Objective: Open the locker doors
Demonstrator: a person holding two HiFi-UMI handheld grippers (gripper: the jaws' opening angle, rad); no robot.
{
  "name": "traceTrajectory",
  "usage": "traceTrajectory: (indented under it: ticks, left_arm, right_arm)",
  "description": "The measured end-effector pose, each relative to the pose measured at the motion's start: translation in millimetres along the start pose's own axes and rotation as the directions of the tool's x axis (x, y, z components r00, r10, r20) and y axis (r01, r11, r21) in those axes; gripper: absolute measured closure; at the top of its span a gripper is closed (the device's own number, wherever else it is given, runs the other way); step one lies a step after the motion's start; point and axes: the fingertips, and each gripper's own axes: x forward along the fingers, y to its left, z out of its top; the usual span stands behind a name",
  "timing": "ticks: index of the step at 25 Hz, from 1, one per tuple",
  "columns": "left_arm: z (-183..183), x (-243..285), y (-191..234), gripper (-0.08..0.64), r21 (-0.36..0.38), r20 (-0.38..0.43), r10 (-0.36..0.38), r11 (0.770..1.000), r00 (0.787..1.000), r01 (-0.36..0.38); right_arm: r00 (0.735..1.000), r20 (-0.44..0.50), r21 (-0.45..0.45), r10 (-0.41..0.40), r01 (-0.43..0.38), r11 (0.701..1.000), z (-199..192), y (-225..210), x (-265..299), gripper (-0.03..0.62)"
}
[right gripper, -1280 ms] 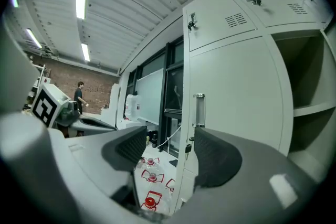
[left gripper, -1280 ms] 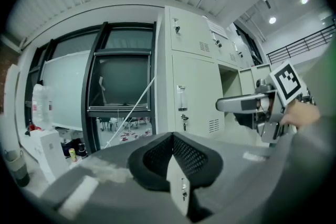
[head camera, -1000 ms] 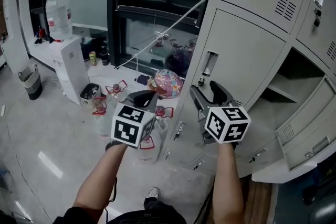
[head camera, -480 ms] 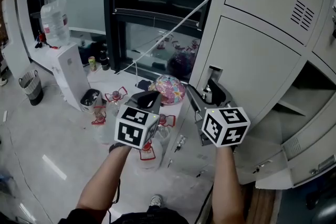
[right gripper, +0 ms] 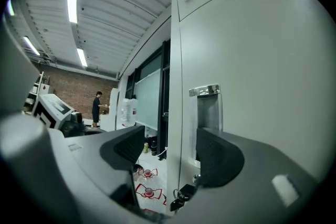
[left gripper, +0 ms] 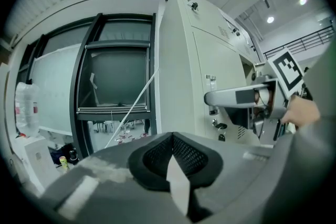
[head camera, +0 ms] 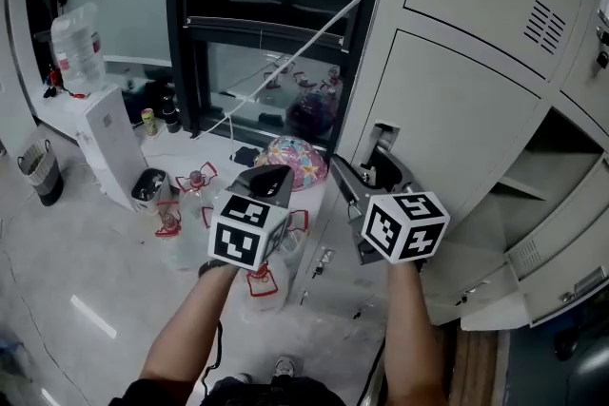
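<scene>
The grey lockers (head camera: 457, 109) fill the right of the head view. The middle door has a recessed metal handle (head camera: 382, 140) near its left edge, with a key (right gripper: 177, 198) hanging below it. My right gripper (head camera: 373, 178) is open just in front of that handle; in the right gripper view its jaws (right gripper: 168, 152) stand either side of the door's left edge and the handle recess (right gripper: 209, 107), not pressing on anything. My left gripper (head camera: 271, 181) hovers to the left, shut and empty, its pads (left gripper: 181, 153) meeting. One locker further right (head camera: 547, 162) stands open.
Water bottles with red handles (head camera: 195, 181) stand on the floor below the left gripper, beside a colourful ball (head camera: 290, 157). A white box (head camera: 103, 143) and a bin (head camera: 38, 171) are at left. A white cord (head camera: 295, 48) crosses the dark window. A person (right gripper: 97, 107) stands far off.
The right gripper has closed in on the middle door's handle. The view has shifted a little; the left gripper has kept its place beside it.
</scene>
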Motion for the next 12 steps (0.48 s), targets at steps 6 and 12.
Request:
traceTrajectory:
  ticks: [6, 12]
  left_arm:
    - [-3, -6, 15, 0.56, 0.009, -0.006, -0.038, 0.999, 0.999, 0.039]
    - [-11, -3, 6, 0.56, 0.016, -0.017, -0.095, 0.995, 0.995, 0.095]
  right_arm:
    - [0.999, 0.001, 0.007, -0.046, 0.046, 0.999, 0, 2, 1, 0.298]
    - [0.997, 0.002, 0.007, -0.075, 0.075, 0.997, 0, 8, -4, 0.298]
